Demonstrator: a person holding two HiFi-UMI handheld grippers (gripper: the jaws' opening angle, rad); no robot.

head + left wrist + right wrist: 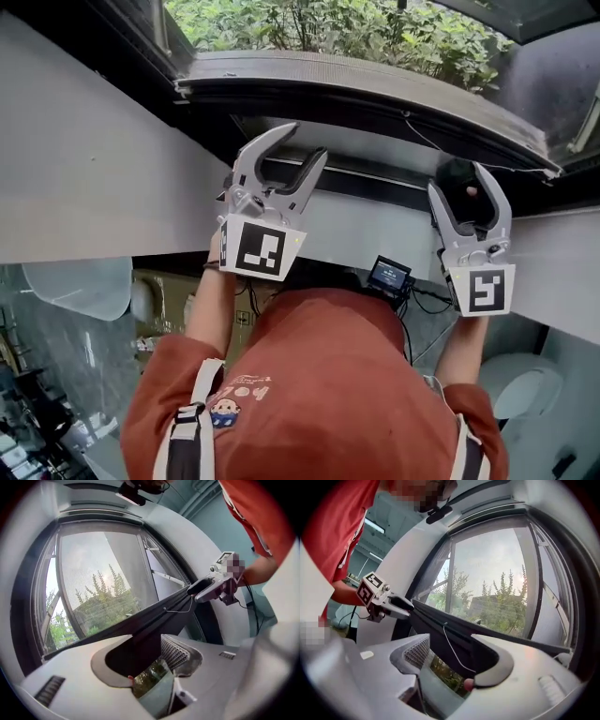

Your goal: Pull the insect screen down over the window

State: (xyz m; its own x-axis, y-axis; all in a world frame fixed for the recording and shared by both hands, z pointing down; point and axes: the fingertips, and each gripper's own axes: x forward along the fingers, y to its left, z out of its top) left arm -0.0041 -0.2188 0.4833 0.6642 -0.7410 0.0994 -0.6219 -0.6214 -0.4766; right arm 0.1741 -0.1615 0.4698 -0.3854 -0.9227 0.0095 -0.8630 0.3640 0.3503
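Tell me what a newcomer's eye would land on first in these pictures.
Two raised grippers stand out: the left gripper and the right gripper each straddle the dark screen bar that runs across the window. Behind the mesh above the bar, green trees and bright sky fill the opening. A thin cord dangles from the bar.

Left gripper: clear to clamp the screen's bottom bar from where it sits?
Likely yes. The left gripper has its jaws apart either side of the dark screen bar, nothing else between them. The right gripper straddles the same bar further along, out of its way.
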